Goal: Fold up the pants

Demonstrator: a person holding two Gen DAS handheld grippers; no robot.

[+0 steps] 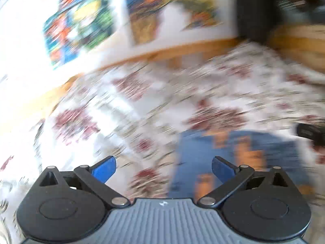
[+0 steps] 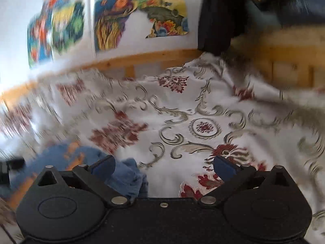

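Both of your grippers are hanging released over the floral bedspread [image 2: 203, 105], fingers spread wide and gripping nothing. Your left gripper [image 1: 163, 167] is sitting just left of the blue pants [image 1: 233, 158], which are lying on the bedspread; your right gripper [image 2: 164, 166] is sitting just right of them. Both views are motion-blurred.

Both wrist views face the same bedspread [image 2: 203, 105] (low, close).

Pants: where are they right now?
The blue pants lie on the floral bedspread, low right in the left wrist view, low left in the right; both grippers open, empty.
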